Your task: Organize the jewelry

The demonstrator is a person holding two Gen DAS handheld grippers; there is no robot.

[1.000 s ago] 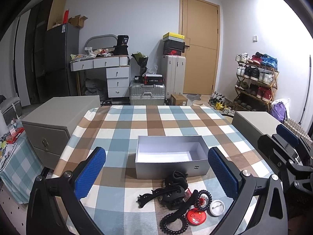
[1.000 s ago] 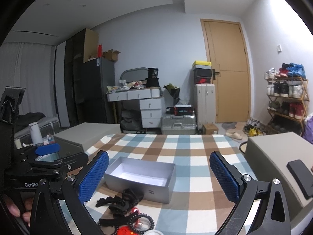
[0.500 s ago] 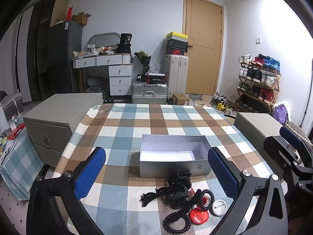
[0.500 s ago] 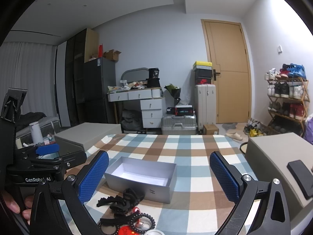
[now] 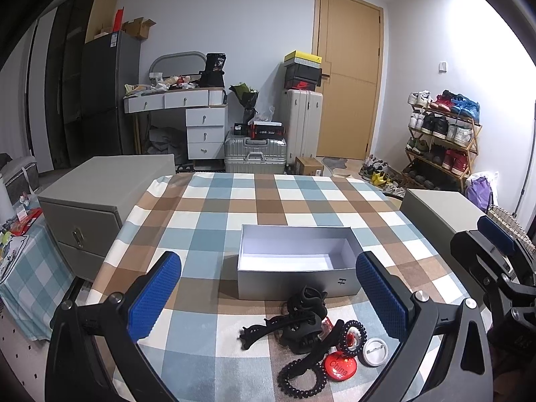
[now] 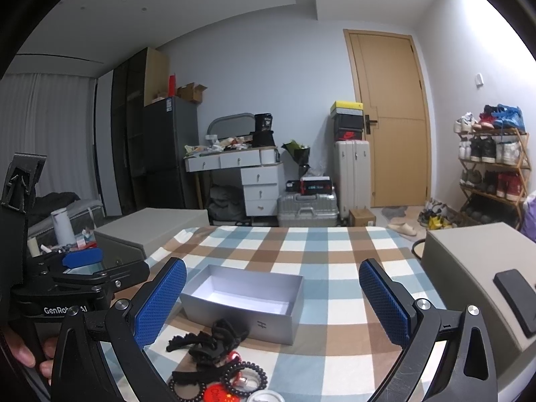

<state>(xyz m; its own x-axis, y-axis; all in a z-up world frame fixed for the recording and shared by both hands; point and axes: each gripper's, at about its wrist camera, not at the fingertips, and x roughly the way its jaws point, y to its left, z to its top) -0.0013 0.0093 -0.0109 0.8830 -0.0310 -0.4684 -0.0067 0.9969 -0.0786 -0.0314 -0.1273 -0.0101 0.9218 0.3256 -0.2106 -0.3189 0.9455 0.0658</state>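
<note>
An open empty grey box (image 5: 294, 261) stands on the checked tablecloth (image 5: 214, 221); it also shows in the right wrist view (image 6: 244, 296). In front of it lies a pile: black hair clips (image 5: 298, 318), a black spiral hair tie (image 5: 301, 378), a red badge (image 5: 338, 365) and a white badge (image 5: 375, 356). The pile also shows in the right wrist view (image 6: 214, 338). My left gripper (image 5: 268, 288) is open and empty above the pile. My right gripper (image 6: 271, 301) is open and empty, right of the left one.
Grey cabinets flank the table, one on the left (image 5: 100, 187) and one on the right (image 6: 475, 274) with a black phone (image 6: 516, 294) on it. A desk, suitcases (image 5: 254, 155), a door and a shoe rack (image 5: 442, 140) stand beyond the table.
The left gripper has tilted and risen slightly, so the box and pile sit a little higher in its view. The right gripper has barely moved. Both stay open.
</note>
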